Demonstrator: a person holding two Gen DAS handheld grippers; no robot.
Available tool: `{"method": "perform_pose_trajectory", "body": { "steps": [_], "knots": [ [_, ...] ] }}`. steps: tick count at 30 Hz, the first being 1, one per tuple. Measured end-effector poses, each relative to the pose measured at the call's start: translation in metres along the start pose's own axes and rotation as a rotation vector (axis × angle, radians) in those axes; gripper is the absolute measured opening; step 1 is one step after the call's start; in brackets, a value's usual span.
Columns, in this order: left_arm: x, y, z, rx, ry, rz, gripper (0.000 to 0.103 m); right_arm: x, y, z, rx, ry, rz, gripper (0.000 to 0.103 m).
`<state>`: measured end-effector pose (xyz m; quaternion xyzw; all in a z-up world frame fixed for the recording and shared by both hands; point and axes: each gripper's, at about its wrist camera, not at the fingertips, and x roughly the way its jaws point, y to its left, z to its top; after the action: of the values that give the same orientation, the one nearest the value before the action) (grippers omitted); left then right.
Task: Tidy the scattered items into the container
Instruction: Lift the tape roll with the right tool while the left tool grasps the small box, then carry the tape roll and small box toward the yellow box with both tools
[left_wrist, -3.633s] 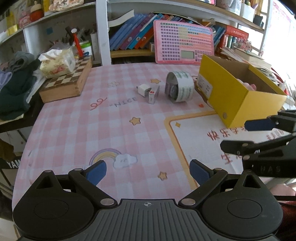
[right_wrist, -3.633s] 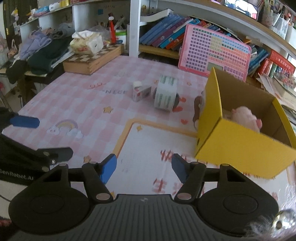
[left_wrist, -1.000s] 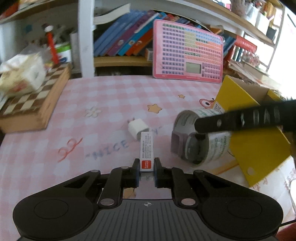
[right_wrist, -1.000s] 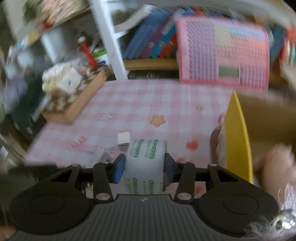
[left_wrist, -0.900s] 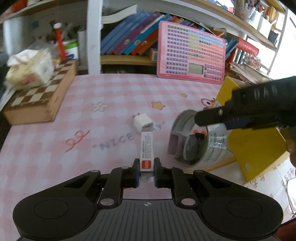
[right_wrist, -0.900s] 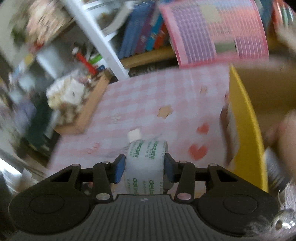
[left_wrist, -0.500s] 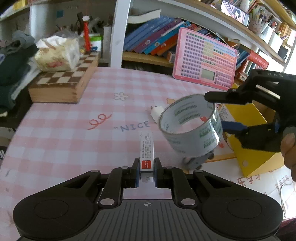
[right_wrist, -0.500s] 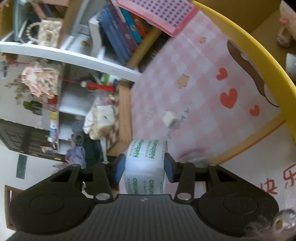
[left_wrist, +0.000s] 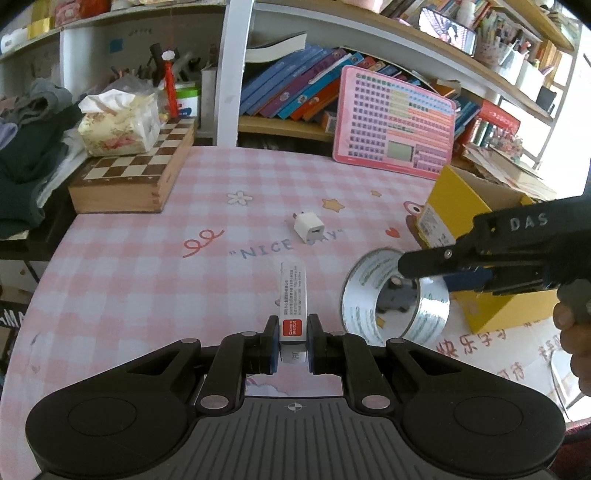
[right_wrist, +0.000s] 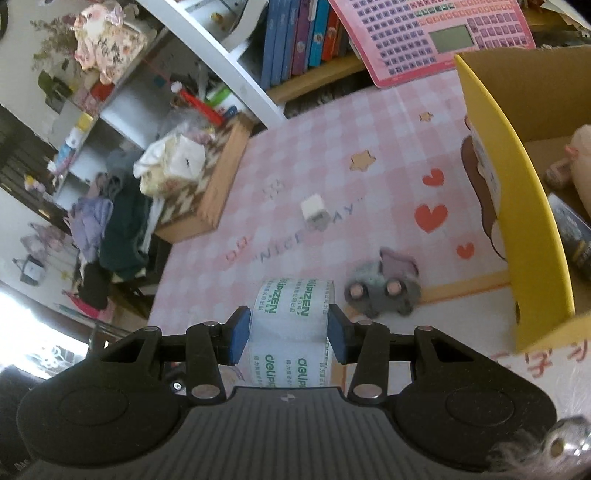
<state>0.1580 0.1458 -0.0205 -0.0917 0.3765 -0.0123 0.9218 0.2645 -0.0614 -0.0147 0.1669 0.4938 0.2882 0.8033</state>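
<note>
My left gripper (left_wrist: 292, 341) is shut on a slim white box with a red label (left_wrist: 293, 295), lifted above the pink checked tablecloth. My right gripper (right_wrist: 289, 330) is shut on a roll of clear tape with green print (right_wrist: 291, 325); the tape roll (left_wrist: 395, 295) also shows in the left wrist view, hanging left of the yellow cardboard box (left_wrist: 461, 206). A white charger cube (left_wrist: 308, 229) lies on the cloth by the "NICE DAY" lettering. A small grey toy car (right_wrist: 384, 288) sits near the yellow box's wall (right_wrist: 517, 206). A pink plush (right_wrist: 580, 155) lies inside the box.
A wooden chess box (left_wrist: 136, 177) with a tissue pack (left_wrist: 118, 125) stands at the back left. A pink keyboard toy (left_wrist: 395, 122) leans on the bookshelf behind. Dark clothes (left_wrist: 22, 155) pile at the left edge. A person's hand (left_wrist: 572, 332) holds the right gripper.
Both grippers closed on their items and lifted them. The tape roll has come off the cloth, uncovering the toy car, and has swung right toward the yellow box. The left gripper backed away with the slim box.
</note>
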Motion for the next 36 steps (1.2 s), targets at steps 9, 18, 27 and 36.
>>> {"method": "perform_pose_trajectory", "body": {
  "steps": [9, 18, 27, 36],
  "knots": [
    [-0.023, -0.004, -0.015, -0.010, -0.002, -0.024, 0.013, -0.018, 0.006, -0.027, -0.030, 0.028, -0.013, 0.042],
    [-0.051, -0.013, -0.025, -0.032, -0.017, -0.066, 0.013, -0.046, 0.010, -0.051, -0.075, 0.014, -0.037, 0.042],
    [-0.075, -0.028, -0.036, -0.002, -0.037, -0.113, 0.013, -0.073, 0.022, -0.084, -0.198, -0.028, -0.105, 0.042],
    [-0.090, -0.041, -0.046, 0.025, -0.050, -0.157, 0.013, -0.100, 0.020, -0.111, -0.173, -0.073, -0.159, 0.042]
  ]
}}
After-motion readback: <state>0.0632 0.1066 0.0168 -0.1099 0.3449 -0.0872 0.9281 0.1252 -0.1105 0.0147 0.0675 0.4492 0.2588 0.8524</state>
